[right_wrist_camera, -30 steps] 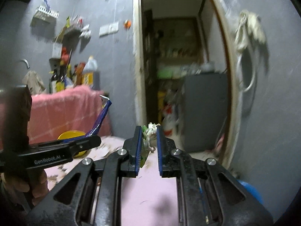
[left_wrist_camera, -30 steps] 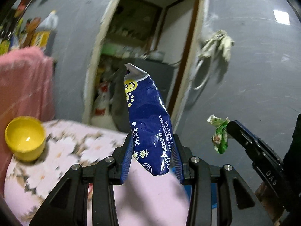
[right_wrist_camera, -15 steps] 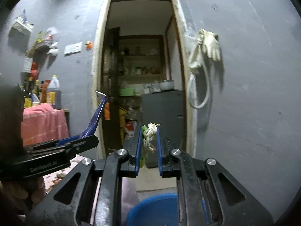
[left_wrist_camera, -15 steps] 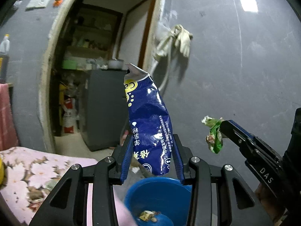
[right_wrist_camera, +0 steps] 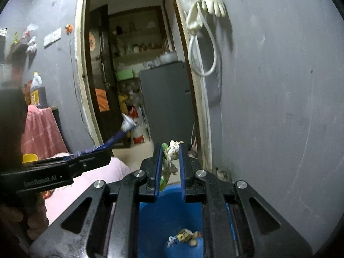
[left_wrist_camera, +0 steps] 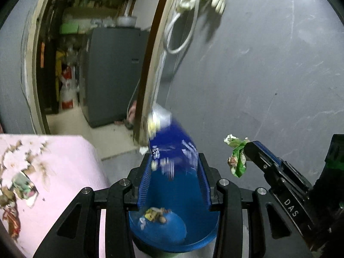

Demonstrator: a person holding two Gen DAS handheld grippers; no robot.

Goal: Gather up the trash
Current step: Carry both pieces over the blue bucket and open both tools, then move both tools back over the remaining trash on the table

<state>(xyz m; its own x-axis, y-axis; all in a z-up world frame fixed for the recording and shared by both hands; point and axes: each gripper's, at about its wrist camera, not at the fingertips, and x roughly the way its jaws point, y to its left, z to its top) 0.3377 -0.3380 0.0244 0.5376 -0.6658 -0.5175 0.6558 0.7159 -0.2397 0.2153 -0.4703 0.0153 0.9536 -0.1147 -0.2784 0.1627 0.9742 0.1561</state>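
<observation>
My left gripper (left_wrist_camera: 174, 172) has opened above a blue bin (left_wrist_camera: 200, 236). The blue snack wrapper (left_wrist_camera: 172, 148) is blurred between the spread jaws and tips forward over the bin. In the right wrist view the wrapper (right_wrist_camera: 111, 142) still lies along the left gripper (right_wrist_camera: 107, 157). My right gripper (right_wrist_camera: 169, 163) is shut on a crumpled green and white wrapper (right_wrist_camera: 168, 161) above the bin (right_wrist_camera: 163, 219). That wrapper also shows in the left wrist view (left_wrist_camera: 236, 159) at the tip of the right gripper (left_wrist_camera: 247, 150). Some scraps (right_wrist_camera: 187, 235) lie on the bin floor.
A pink flowered table (left_wrist_camera: 43, 172) stands left of the bin, with litter (left_wrist_camera: 23, 187) on it. A grey wall (left_wrist_camera: 268, 75) rises behind the bin. A doorway (right_wrist_camera: 133, 75) opens to a storeroom. A white glove and hose (right_wrist_camera: 206, 10) hang on the wall.
Both grippers swung right from the table to over the blue bin. My left jaws spread apart and the blue wrapper has tipped forward and slid down. The right grip is unchanged.
</observation>
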